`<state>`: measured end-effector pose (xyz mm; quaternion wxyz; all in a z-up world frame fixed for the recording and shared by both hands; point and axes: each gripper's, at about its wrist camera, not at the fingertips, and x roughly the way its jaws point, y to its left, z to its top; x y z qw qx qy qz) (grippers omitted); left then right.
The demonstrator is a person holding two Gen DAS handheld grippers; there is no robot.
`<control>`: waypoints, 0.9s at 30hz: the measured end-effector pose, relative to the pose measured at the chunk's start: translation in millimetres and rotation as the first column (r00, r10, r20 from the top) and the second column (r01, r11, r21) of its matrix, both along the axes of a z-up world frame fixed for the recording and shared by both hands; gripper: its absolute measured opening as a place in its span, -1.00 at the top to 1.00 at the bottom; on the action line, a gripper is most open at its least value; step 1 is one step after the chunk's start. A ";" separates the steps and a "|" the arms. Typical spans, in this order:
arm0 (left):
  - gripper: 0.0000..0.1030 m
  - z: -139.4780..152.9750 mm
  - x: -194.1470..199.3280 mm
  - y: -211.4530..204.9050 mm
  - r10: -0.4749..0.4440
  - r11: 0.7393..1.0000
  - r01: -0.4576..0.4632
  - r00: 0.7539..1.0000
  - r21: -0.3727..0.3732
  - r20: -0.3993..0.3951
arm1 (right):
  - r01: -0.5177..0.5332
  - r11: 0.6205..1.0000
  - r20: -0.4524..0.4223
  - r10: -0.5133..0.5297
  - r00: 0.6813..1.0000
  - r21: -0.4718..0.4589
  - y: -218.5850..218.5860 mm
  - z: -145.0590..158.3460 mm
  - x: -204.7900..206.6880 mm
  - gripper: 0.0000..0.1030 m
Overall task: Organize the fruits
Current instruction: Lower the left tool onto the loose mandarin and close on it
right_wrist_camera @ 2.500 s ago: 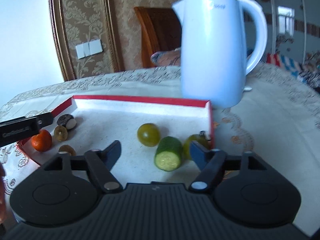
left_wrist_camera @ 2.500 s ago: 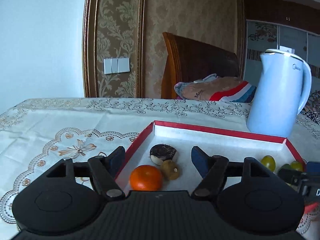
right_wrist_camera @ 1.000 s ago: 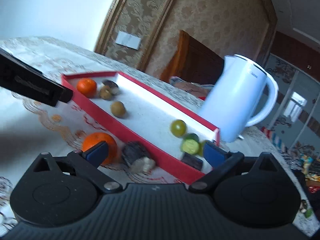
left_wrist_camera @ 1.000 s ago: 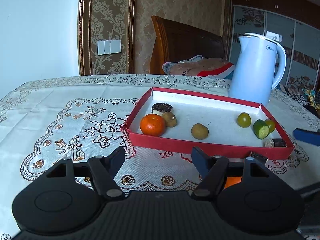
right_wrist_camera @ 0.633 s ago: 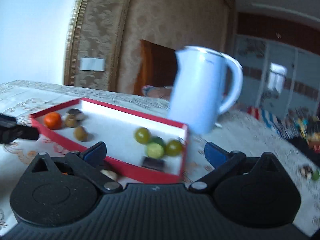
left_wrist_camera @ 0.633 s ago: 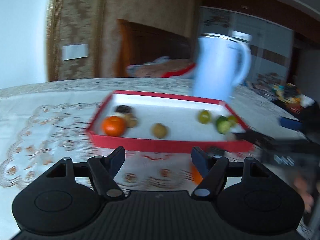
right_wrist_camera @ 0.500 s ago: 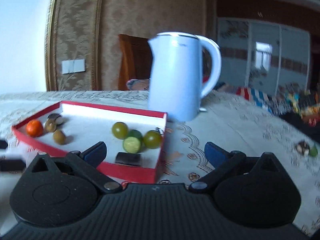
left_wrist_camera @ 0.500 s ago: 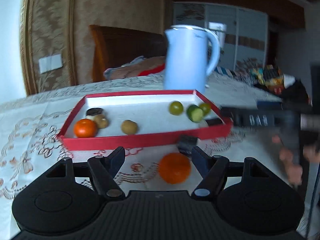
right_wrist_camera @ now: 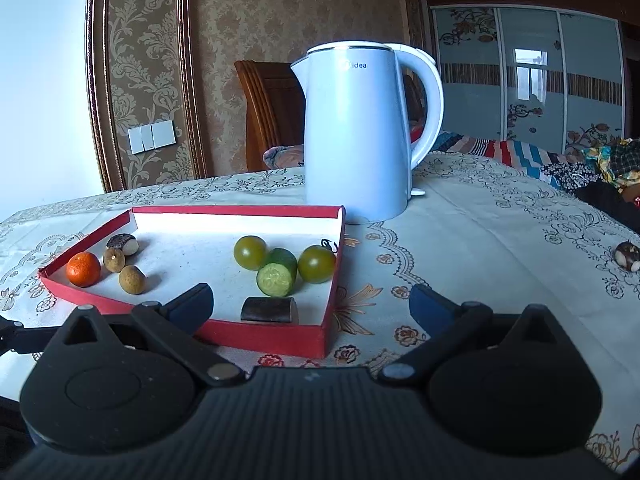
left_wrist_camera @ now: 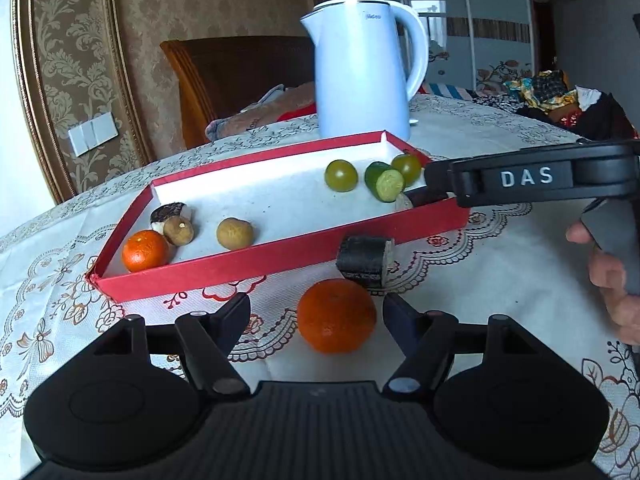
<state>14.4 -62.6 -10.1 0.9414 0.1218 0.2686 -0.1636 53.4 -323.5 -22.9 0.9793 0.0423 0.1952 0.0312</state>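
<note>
Looking through the left wrist: the left gripper (left_wrist_camera: 316, 312) hangs over the tablecloth (left_wrist_camera: 480, 280) with its jaws apart and nothing pinched.
Target, left wrist: a loose mandarin (left_wrist_camera: 336, 315) lies dead ahead between the two fingertips, nearer the right-hand pad, touching neither as far as I can tell.
Neighbour: a dark cut chunk (left_wrist_camera: 365, 261) sits just beyond it, against the near wall of the red tray (left_wrist_camera: 280, 258).
Tray contents: small mandarin (left_wrist_camera: 145, 250) at the near left corner; green tomatoes and a cucumber piece (left_wrist_camera: 385, 181) at the far right.
Writing, left wrist: "DAS" in white on the right gripper (left_wrist_camera: 528, 178), reaching in from the right.
Nearer hand: my call, the left; the mandarin is round, so no axis to line up.
Switching to the right wrist: the right gripper's jaws stand wide and empty over the tray's near right corner (right_wrist_camera: 324, 340).
Stray: a dark nut-like piece (right_wrist_camera: 628, 255) near the table's right edge.
Writing, right wrist: "Midea", partly legible, on the white kettle (right_wrist_camera: 356, 136).
</note>
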 end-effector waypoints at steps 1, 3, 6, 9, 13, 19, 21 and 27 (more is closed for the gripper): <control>-0.42 -0.4 1.6 0.5 0.002 1.000 -0.002 1.000 -0.004 -0.008 | 0.003 1.000 -0.002 -0.003 1.000 0.000 -0.1 -0.2 0.4 -1.00; -0.42 -1.0 3.7 1.9 0.007 1.000 -0.007 1.000 -0.012 -0.021 | 0.000 1.000 -0.006 0.000 1.000 0.004 -0.4 -0.3 0.9 -1.00; -0.42 -0.7 4.6 2.9 0.016 1.000 -0.016 1.000 -0.018 -0.026 | -0.007 1.000 -0.016 0.007 1.000 0.007 0.0 -1.0 1.8 -1.00; -0.42 -0.5 5.5 2.1 0.022 1.000 -0.023 0.999 -0.018 -0.028 | -0.007 1.000 -0.023 0.007 1.000 0.007 0.0 -2.2 2.2 -1.00; -0.42 -1.4 6.5 -1.9 0.036 0.999 -0.036 0.999 -0.002 -0.029 | -0.007 1.000 -0.025 0.007 1.000 0.006 0.3 -2.8 2.3 -1.00; -0.42 -3.0 10.6 -3.6 0.054 0.999 -0.054 0.997 0.003 -0.047 | -0.004 1.000 -0.030 0.004 1.000 0.003 0.1 -3.7 3.1 -1.00; -0.42 -3.0 10.7 -2.1 0.057 0.998 -0.057 0.997 -0.004 -0.049 | -0.001 1.000 -0.030 0.001 1.000 0.005 -0.2 -3.8 3.2 -1.00; -0.42 -3.7 12.4 -1.2 0.055 0.998 -0.055 0.997 -0.011 -0.062 | 0.005 1.000 -0.036 -0.005 0.999 0.000 1.0 -4.9 4.0 -1.00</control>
